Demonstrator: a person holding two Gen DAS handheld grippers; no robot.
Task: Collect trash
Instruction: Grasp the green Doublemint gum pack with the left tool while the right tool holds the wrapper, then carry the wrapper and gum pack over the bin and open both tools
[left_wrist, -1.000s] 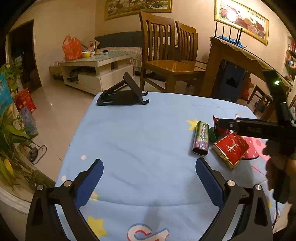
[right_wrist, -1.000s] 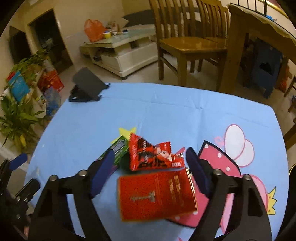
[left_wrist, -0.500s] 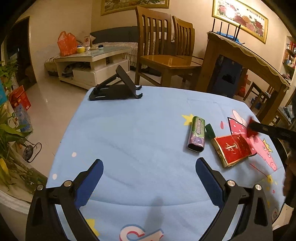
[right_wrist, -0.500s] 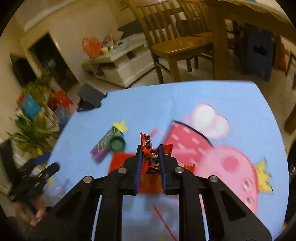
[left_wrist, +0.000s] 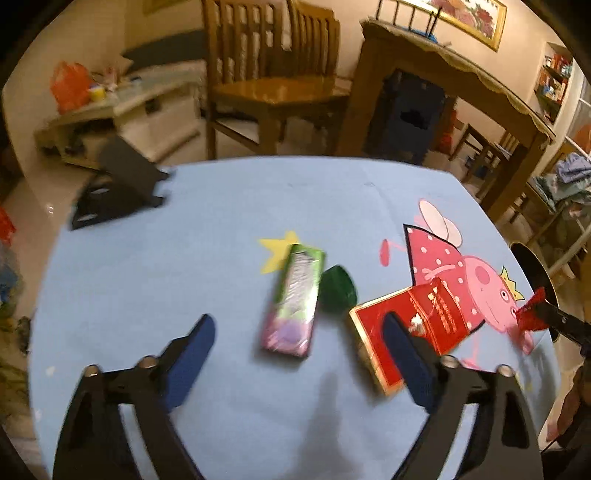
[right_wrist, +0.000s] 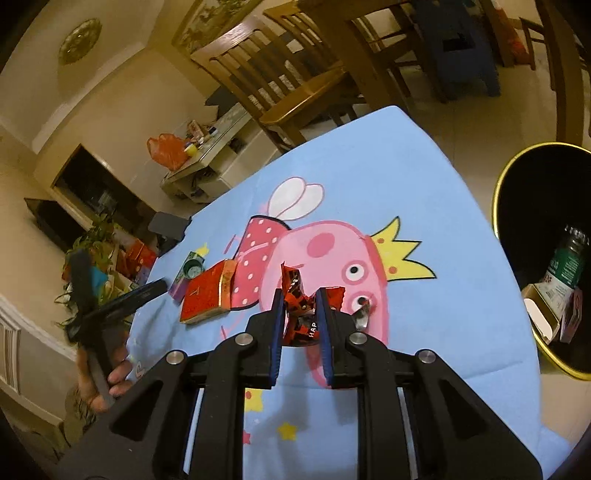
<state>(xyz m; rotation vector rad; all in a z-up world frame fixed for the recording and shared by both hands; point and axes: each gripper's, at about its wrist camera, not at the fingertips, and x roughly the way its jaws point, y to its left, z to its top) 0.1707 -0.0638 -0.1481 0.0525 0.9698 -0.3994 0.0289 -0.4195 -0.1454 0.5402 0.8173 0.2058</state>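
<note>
A black stand (left_wrist: 118, 184) sits at the far left edge of the blue cloth (left_wrist: 207, 266). The left gripper (left_wrist: 297, 347) hangs over the cloth with its fingers spread wide and nothing between them. A green-purple tube (left_wrist: 295, 302) lies just ahead of the gap between the fingers, with a green cap (left_wrist: 338, 290) touching its right side. A red box (left_wrist: 410, 325) lies right of the cap, its near part hidden behind the right finger (left_wrist: 406, 362).

Further right, the right gripper (right_wrist: 301, 317) has its fingers clamped on a crumpled red wrapper (right_wrist: 295, 295), which sticks out above and between the pads, lifted over the pig print (right_wrist: 332, 254). A black bin (right_wrist: 546, 258) with a gold rim stands off the table's right edge, with a bottle (right_wrist: 567, 258) and cartons inside.
</note>
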